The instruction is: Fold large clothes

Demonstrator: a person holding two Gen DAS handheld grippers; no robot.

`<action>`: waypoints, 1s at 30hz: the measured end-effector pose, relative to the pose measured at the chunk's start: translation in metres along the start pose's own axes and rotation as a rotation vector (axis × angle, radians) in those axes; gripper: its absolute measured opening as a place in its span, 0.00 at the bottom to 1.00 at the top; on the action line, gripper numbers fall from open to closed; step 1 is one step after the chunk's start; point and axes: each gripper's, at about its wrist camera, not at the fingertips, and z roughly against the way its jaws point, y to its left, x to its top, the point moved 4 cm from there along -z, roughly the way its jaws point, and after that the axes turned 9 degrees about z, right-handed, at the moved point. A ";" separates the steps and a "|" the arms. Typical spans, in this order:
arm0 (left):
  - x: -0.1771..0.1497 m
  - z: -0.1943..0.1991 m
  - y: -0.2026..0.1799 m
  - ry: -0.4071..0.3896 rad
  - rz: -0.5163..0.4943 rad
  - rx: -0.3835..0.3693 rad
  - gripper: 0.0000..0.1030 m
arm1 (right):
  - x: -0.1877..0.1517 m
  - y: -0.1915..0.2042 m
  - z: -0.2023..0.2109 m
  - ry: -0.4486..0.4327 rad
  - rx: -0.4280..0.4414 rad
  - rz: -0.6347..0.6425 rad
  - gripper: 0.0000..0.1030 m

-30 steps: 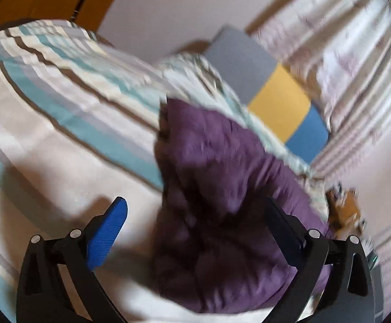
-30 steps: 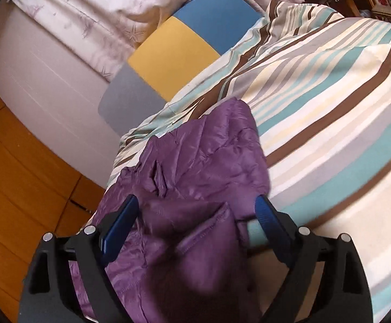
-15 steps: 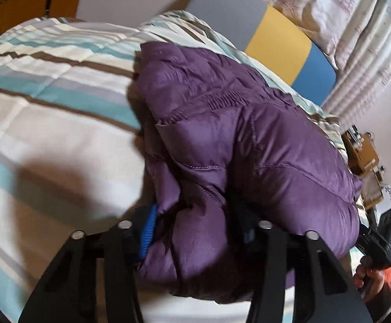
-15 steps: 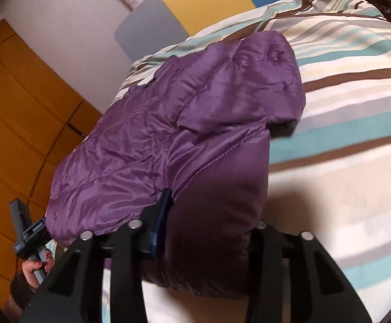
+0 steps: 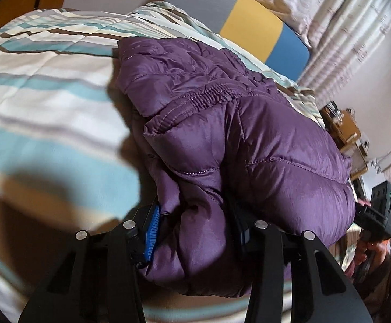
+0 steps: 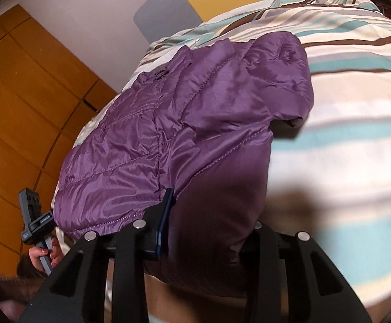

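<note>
A purple quilted jacket (image 5: 222, 123) is lying bunched and partly folded on a bed covered by a striped duvet (image 5: 47, 86) (bands of teal, cream, grey and brown). The near edge of the jacket is being gripped at 2 places. In the left wrist view, the left gripper (image 5: 198, 231) is being held clenched on a thick fold of the jacket, with a blue-padded finger (image 5: 152, 228) pressed into the fabric on 1 side. In the right wrist view, the right gripper (image 6: 208, 228) is likewise being held clenched on a fold of the jacket (image 6: 195, 123). The right hand (image 5: 367, 250) is being seen at the far right of the left view, and the left hand (image 6: 43, 253) at the lower left of the right view. A cushion (image 5: 249, 24) in grey, yellow and blue is being propped at the head of the bed, below patterned curtains (image 5: 343, 27).
</note>
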 end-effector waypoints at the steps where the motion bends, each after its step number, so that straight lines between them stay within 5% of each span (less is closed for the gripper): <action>1: -0.005 0.004 -0.001 0.005 -0.007 -0.002 0.42 | -0.005 0.003 0.006 0.008 -0.004 0.012 0.33; 4: -0.015 0.014 -0.001 0.018 -0.037 -0.009 0.45 | -0.008 0.009 0.013 0.021 -0.022 0.048 0.36; 9: 0.009 0.035 0.008 -0.058 0.015 -0.019 0.72 | 0.015 -0.003 0.021 -0.045 -0.071 0.041 0.49; 15: 0.039 0.011 0.000 -0.063 0.020 -0.053 0.74 | 0.030 -0.007 0.003 -0.057 -0.071 0.022 0.53; 16: 0.041 0.001 0.002 -0.040 0.044 -0.056 0.72 | 0.031 -0.007 -0.001 -0.057 -0.079 0.018 0.50; 18: 0.037 -0.001 0.001 -0.032 0.071 -0.076 0.35 | 0.032 -0.002 -0.003 -0.058 -0.101 0.027 0.37; 21: 0.037 0.012 -0.003 -0.039 0.072 -0.084 0.15 | 0.033 0.016 0.008 -0.065 -0.123 0.086 0.21; 30: 0.064 0.078 -0.050 -0.219 -0.055 -0.124 0.11 | 0.056 0.061 0.063 -0.163 -0.098 0.219 0.09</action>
